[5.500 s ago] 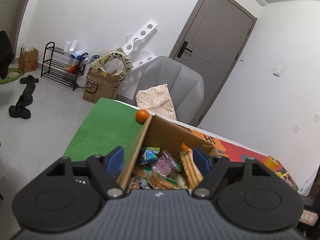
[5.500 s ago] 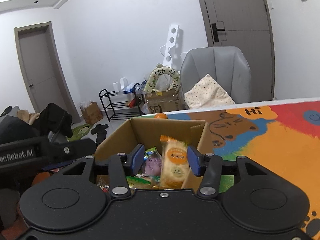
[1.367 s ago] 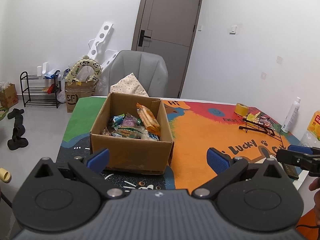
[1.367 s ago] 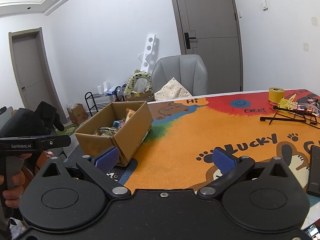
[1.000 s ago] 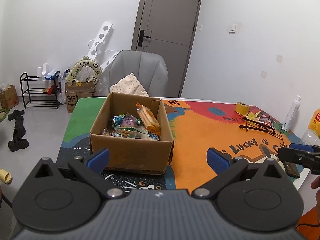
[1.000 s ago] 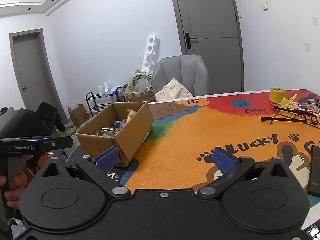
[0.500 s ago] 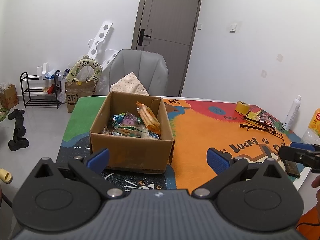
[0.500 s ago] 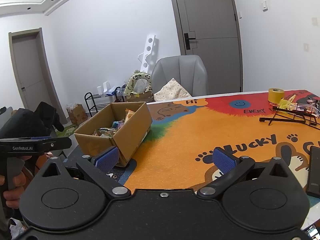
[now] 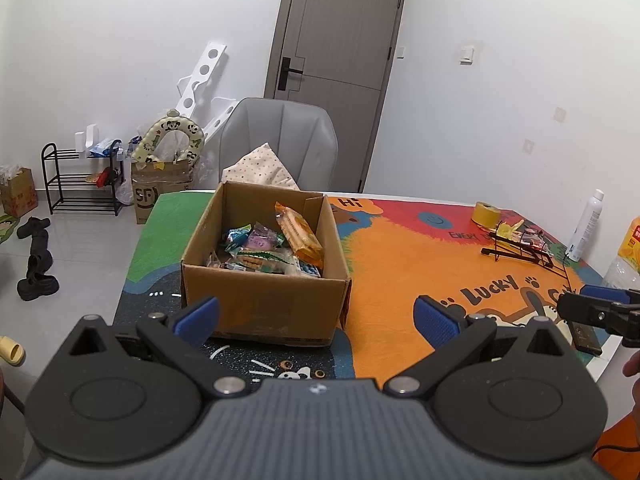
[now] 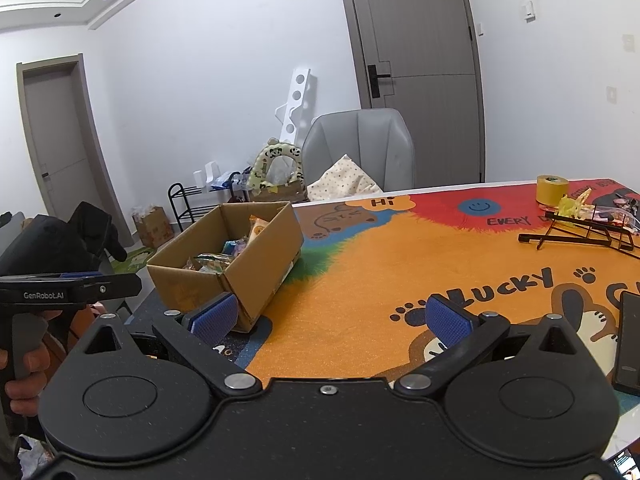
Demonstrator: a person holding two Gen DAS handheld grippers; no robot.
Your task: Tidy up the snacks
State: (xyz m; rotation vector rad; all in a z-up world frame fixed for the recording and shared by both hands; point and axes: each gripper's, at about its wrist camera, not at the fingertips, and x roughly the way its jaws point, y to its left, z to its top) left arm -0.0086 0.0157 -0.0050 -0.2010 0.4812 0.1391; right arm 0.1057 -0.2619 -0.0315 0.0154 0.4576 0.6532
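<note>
Your left tool (image 9: 316,316) is spread wide and holds nothing, hanging back from the near wall of the cardboard box (image 9: 262,304), which sits on the colourful mat near the left end of the surface (image 9: 400,264). The snacks (image 9: 266,250) lie piled inside that box, with an orange packet (image 9: 299,234) leaning upright against its right wall. Your right tool (image 10: 334,316) is likewise released and empty, raised over the orange part of the mat with the box off to its left, well apart from the yellow tape roll (image 10: 552,189) and the black wire rack (image 10: 580,228).
</note>
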